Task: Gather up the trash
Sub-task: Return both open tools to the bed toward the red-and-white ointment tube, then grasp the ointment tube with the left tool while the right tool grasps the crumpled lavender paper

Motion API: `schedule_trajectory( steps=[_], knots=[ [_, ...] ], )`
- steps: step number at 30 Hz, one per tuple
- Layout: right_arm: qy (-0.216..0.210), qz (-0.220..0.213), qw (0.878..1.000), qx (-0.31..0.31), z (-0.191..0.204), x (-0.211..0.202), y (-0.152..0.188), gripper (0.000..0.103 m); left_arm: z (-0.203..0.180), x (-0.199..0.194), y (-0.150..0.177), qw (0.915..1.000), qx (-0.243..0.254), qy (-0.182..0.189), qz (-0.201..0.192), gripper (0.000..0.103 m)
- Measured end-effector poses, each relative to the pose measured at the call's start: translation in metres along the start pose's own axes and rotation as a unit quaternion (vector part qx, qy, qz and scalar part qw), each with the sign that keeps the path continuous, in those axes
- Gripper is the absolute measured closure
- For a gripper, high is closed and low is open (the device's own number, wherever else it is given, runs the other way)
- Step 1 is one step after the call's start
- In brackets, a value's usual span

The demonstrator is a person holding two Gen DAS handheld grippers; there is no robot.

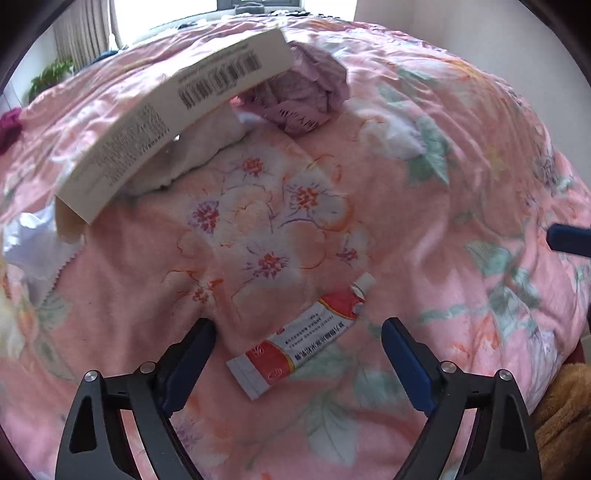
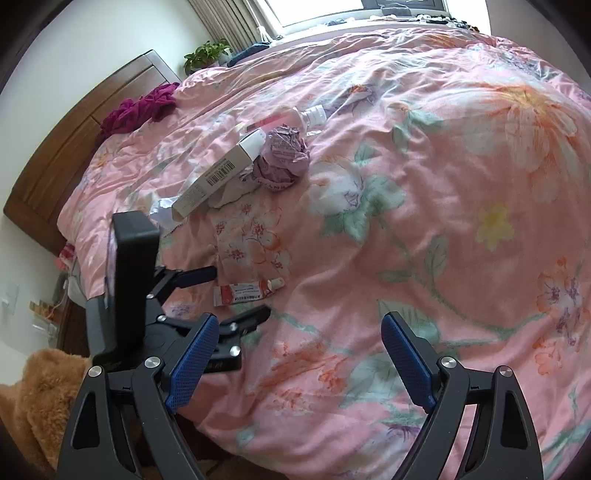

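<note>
Left tool (image 1: pixel 299 332) is hanging spread over the bed, ointment tube (image 1: pixel 301 338) lying flat on the pink floral quilt (image 1: pixel 424 206) between its fingers, untouched. Right tool (image 2: pixel 299 328) is also standing spread, nothing between its fingers, tube off to its left. Farther up the quilt: cardboard box (image 1: pixel 177 114), crumpled purple paper (image 1: pixel 306 96), clear bottle (image 2: pixel 306 116). Wooden headboard (image 2: pixel 66 147) and window beyond.

Soft daylight comes from the blown-out window (image 2: pixel 354 9) at the far end; shadows are faint. Both fisheye views bend strongly toward dark corners, and the bedspread (image 1: pixel 461 155) looks slightly smeared at right.
</note>
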State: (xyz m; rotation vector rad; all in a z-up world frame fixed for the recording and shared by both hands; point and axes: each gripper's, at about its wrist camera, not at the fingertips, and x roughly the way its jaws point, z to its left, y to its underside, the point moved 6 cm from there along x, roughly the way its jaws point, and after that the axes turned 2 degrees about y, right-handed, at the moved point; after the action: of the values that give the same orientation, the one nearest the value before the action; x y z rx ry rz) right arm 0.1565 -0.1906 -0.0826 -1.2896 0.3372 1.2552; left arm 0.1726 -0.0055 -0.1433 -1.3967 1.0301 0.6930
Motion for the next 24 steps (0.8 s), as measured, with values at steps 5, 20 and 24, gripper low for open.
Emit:
schedule_trajectory(
  steps=[5,20,24],
  knots=[
    [-0.006,0.008,1.0,0.001,0.002,0.005,0.002,0.014,-0.001,0.006,0.004,0.9999,0.003,-0.011,-0.005,0.014],
    [-0.014,0.013,1.0,0.013,0.002,0.007,0.001,0.014,-0.013,-0.002,0.009,0.9999,-0.004,0.005,-0.011,0.094],
    [-0.018,0.017,0.999,0.022,-0.002,0.008,0.003,0.014,-0.016,-0.001,0.004,0.9997,0.023,-0.009,-0.006,0.092]
  ],
)
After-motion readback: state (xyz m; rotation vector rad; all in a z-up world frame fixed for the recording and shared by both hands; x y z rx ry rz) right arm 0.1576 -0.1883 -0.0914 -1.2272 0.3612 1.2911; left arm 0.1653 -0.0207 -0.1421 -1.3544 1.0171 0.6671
